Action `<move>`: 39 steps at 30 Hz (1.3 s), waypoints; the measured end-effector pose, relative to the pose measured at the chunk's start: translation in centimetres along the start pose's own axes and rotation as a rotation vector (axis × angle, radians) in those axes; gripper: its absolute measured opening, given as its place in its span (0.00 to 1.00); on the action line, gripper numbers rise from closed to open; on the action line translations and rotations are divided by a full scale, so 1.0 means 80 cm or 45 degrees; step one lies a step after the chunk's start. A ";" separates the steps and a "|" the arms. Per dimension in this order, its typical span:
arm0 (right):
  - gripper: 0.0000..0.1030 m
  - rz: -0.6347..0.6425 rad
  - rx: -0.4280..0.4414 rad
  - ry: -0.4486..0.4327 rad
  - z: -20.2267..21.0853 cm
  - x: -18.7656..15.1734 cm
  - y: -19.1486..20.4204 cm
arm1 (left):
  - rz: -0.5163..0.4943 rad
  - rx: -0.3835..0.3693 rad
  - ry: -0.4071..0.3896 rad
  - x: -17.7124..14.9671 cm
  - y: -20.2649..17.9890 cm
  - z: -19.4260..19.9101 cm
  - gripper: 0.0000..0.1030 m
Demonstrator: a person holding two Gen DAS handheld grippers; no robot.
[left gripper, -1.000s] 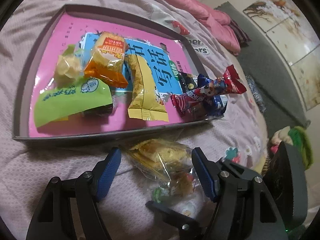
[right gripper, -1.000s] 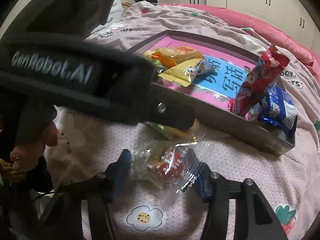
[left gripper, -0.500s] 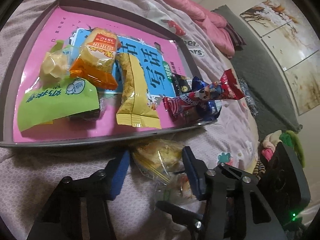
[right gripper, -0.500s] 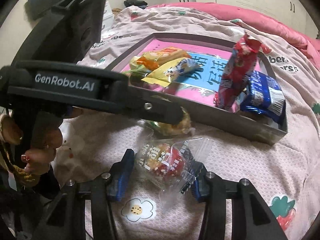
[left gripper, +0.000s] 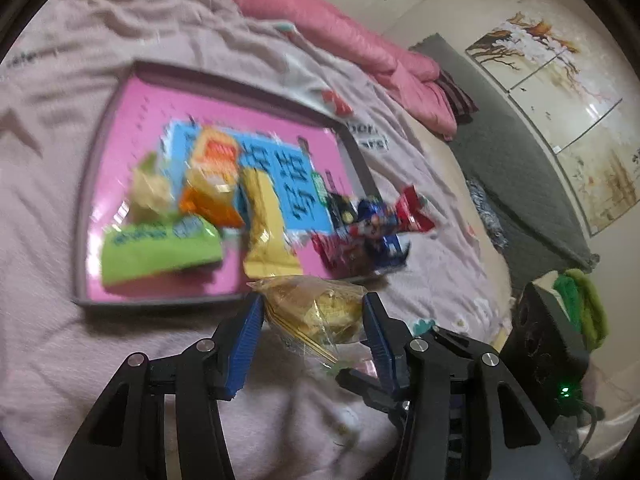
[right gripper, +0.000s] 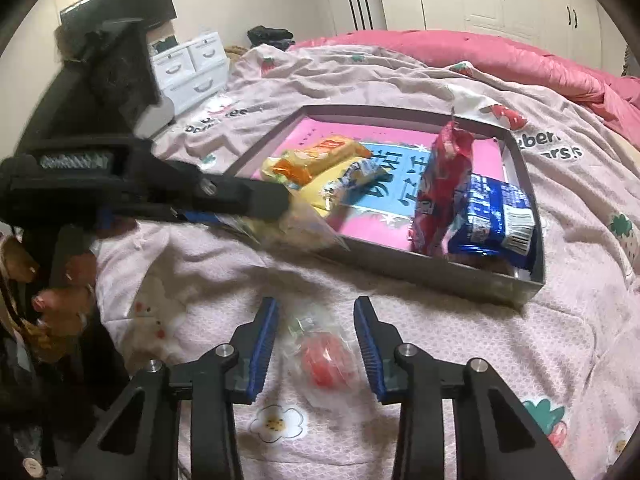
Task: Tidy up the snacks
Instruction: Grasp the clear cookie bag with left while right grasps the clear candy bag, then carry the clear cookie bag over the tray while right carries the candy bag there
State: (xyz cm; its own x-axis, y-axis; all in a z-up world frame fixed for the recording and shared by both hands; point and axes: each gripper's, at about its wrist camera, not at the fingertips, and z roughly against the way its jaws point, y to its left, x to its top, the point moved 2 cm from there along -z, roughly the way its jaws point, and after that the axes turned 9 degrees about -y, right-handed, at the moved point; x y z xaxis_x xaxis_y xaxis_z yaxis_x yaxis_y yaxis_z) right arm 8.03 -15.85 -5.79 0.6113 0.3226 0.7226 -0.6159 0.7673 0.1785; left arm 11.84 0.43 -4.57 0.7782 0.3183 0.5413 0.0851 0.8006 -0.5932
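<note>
Two handheld grippers work over a pink bedspread [right gripper: 400,280] beside a shallow grey tray [right gripper: 400,266] with a pink printed liner. Left gripper [left gripper: 312,312]: its jaws have just been closing and now clamp a clear packet of yellow biscuits [left gripper: 320,308], the blue pads pressing on either side of the wrapper; the packet is lifted clear of the bedspread and hangs in front of the tray's near rim, as the right wrist view confirms, where the packet [right gripper: 298,226] sits at the tip of the left gripper [right gripper: 280,210] level with the tray's near corner. Right gripper [right gripper: 316,322]: its jaws have just been closing around a clear packet holding a red sweet [right gripper: 326,362], which lies on the bedspread between the blue pads; a gap shows on both sides, so the pads do not yet press on it. Tray contents, left wrist view (blurred): a green pack [left gripper: 160,248], an orange pack [left gripper: 212,184], a long yellow pack [left gripper: 268,224], and at the right corner a red pack [left gripper: 400,216] with a blue pack [left gripper: 384,246]. In the right wrist view the red pack [right gripper: 444,184] stands upright against the blue pack [right gripper: 492,216]. A person's hand [right gripper: 60,276] grips the left gripper's handle. White drawers [right gripper: 192,68] stand beyond the bed.
</note>
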 end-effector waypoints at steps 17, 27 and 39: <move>0.41 0.042 -0.088 0.157 -0.032 -0.018 -0.015 | 0.017 -0.013 -0.084 0.018 0.007 0.031 0.51; 0.37 0.023 -0.001 -0.104 0.016 0.018 -0.008 | -0.060 0.050 -0.224 0.039 -0.001 0.065 0.51; 0.37 0.016 -0.016 -0.280 0.007 0.080 -0.010 | -0.134 0.194 -0.308 0.056 0.013 0.067 0.51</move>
State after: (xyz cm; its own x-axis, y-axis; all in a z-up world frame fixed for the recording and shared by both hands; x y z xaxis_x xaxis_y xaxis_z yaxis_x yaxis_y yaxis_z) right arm 12.14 -14.71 -0.97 0.4796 0.2044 0.8533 -0.6157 0.7713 0.1613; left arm 12.08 5.42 0.49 0.5979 0.3265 0.7320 0.0492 0.8966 -0.4401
